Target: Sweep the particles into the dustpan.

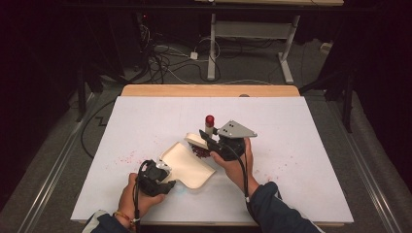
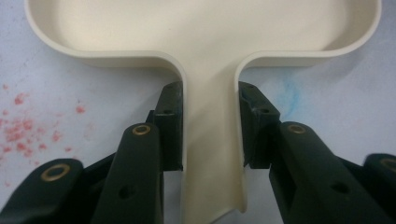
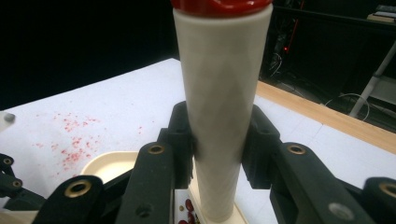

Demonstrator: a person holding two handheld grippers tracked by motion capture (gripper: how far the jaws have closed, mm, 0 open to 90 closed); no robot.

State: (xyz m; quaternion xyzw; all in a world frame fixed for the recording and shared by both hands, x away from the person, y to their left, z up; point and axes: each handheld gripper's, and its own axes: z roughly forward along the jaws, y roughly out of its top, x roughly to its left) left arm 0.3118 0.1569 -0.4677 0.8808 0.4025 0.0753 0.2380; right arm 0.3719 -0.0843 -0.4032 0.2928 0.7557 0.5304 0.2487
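Note:
A cream scoop-shaped pan [image 1: 187,165] lies flat on the white table cover, its narrow handle [image 2: 212,140] pointing toward the person. My left gripper [image 1: 165,187] [image 2: 210,126] is shut on that handle, pads pressing both sides. A cream cylinder [image 3: 222,102] with a red cap [image 1: 210,119] stands upright at the pan's far corner. My right gripper [image 1: 208,141] [image 3: 219,140] is shut on its lower half. The cylinder's foot rests in a small cream dish [image 1: 197,142], beside dark red beads [image 1: 200,152] [image 3: 189,214].
Pink-red specks [image 1: 124,158] [image 2: 18,135] dot the white cover [image 1: 291,126] left of the pan, and a few lie on the right. A bare wooden strip [image 1: 209,90] runs along the table's far edge. Cables and a desk frame sit on the floor beyond.

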